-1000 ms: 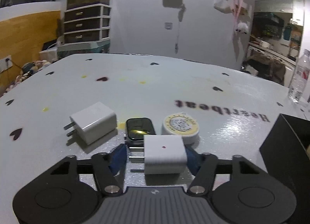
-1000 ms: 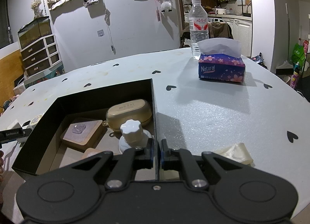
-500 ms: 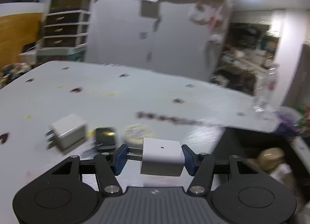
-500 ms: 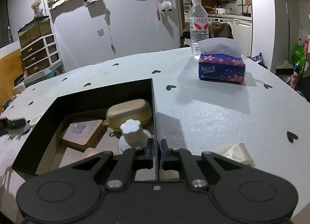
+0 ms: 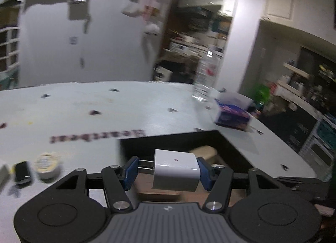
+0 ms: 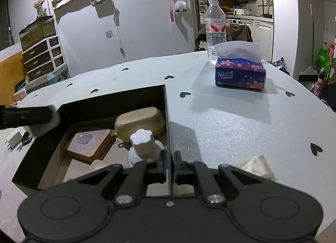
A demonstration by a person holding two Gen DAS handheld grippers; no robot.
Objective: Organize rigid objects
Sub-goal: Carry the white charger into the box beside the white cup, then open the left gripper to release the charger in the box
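Note:
My left gripper (image 5: 167,171) is shut on a white plug adapter (image 5: 176,172) and holds it in the air over the near-left edge of the black box (image 5: 168,140). In the right wrist view the left gripper (image 6: 29,117) shows blurred at the box's left wall. My right gripper (image 6: 169,166) is shut on the box's right wall (image 6: 167,121). Inside the box lie a gold case (image 6: 139,120), a white knob piece (image 6: 142,146) and a wooden square with a clear hook (image 6: 88,141). A smartwatch (image 5: 22,171), a round tin (image 5: 47,164) and another white adapter (image 6: 13,138) lie on the table to the left.
A tissue box (image 6: 239,72) and a water bottle (image 6: 215,30) stand at the back right of the white table (image 6: 231,121). A cream ribbon piece (image 6: 254,166) lies near my right gripper. The table's edge curves off at the right.
My left gripper has lifted the white adapter off the table and swung right, from beside the watch and tin to over the box. The right gripper has stayed still.

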